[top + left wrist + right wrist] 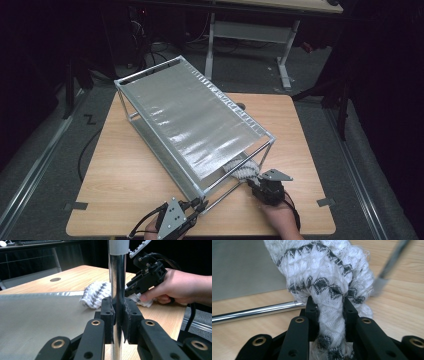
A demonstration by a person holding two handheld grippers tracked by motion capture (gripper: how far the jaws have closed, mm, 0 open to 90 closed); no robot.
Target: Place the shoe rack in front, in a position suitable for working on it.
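One rack point(195, 117), one cloth point(243, 168), two tools, one table point(125, 175).

The high view is dim, its surroundings nearly black; light from above falls on the wooden table point(125, 165) and streaks glare across the rack's grey fabric shelf point(190, 120). In the left gripper view the chrome post point(117, 277) gleams, the far background soft. In the right gripper view a second post point(390, 263) at the upper right is blurred.
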